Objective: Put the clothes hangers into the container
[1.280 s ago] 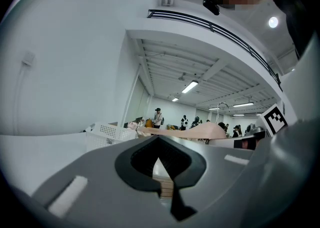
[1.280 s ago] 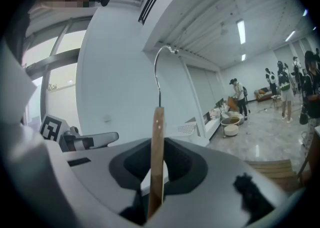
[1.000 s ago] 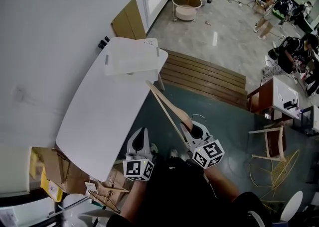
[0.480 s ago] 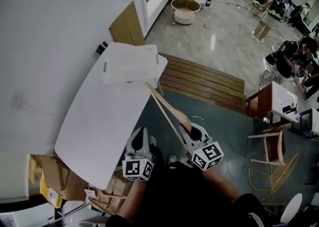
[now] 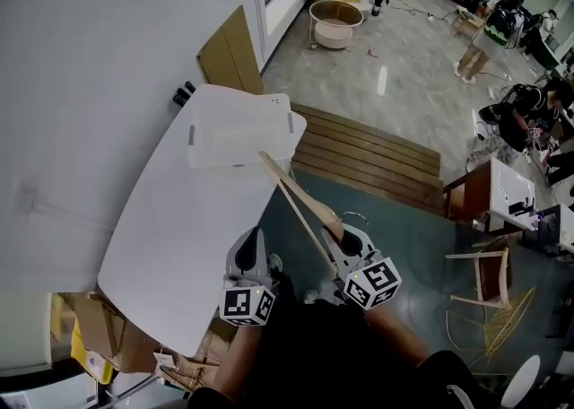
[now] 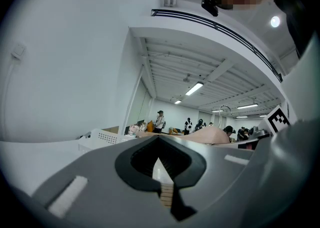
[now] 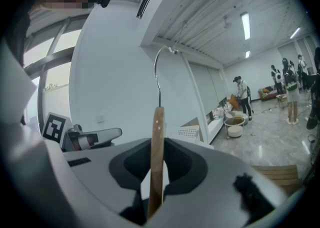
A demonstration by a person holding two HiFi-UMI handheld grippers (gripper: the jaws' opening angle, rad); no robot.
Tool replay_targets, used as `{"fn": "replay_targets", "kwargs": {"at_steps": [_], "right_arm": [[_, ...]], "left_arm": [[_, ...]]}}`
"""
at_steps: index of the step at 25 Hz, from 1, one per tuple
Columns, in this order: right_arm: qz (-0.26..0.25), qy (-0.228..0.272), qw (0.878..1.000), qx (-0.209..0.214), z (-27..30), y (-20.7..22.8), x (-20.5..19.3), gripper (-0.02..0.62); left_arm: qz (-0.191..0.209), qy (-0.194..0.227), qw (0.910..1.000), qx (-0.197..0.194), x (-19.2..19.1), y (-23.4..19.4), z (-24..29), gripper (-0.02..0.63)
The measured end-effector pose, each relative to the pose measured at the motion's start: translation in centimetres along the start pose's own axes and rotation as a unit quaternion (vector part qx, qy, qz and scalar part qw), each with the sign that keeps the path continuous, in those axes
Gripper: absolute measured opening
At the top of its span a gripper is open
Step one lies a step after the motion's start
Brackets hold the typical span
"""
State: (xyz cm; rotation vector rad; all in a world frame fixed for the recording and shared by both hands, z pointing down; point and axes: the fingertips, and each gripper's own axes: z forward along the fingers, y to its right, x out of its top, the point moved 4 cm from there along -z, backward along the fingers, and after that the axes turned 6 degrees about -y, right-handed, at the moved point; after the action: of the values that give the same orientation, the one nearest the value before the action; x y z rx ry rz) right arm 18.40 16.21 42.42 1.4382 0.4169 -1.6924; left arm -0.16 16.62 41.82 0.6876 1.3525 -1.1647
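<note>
A wooden clothes hanger [image 5: 296, 199] with a wire hook [image 7: 159, 67] is held by my right gripper [image 5: 348, 235], which is shut on its wooden arm [image 7: 157, 137]. The hanger slants up and away over the table edge. Its far end reaches the near rim of the white perforated container [image 5: 193, 135], which stands at the far end of the white table [image 5: 170, 228]. My left gripper [image 5: 250, 259] hovers beside the right one at the table's near edge, shut and holding nothing [image 6: 160, 164]. The container's inside is hard to make out.
Wooden decking [image 5: 368, 147] and dark floor [image 5: 395, 219] lie right of the table. A white wall [image 5: 99, 48] runs along its left side. Cardboard and wooden pieces [image 5: 108, 335] are piled below the near left corner. Chairs [image 5: 489, 273] and people [image 5: 529, 102] are at the far right.
The hanger stays in my right gripper, its far end still at the container's near rim. The table and container shift only slightly in view. Both grippers keep their places.
</note>
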Motion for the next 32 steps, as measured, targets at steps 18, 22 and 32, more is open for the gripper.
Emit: {"fn": "replay_targets", "kwargs": {"at_steps": [18, 22, 32], "right_arm": [[-0.006, -0.018, 1.000, 0.001, 11.8, 1.0, 4.2, 0.061], [-0.006, -0.019, 1.000, 0.001, 14.4, 0.6, 4.9, 0.061], [-0.012, -0.025, 1.000, 0.012, 17.2, 0.5, 5.5, 0.061]], "left_arm": [[-0.013, -0.001, 0.9999, -0.007, 3.7, -9.6, 7.7, 0.002], [-0.019, -0.001, 0.9998, -0.009, 4.3, -12.0, 8.6, 0.002], [-0.030, -0.007, 0.9995, -0.008, 3.9, -14.3, 9.9, 0.002]]}}
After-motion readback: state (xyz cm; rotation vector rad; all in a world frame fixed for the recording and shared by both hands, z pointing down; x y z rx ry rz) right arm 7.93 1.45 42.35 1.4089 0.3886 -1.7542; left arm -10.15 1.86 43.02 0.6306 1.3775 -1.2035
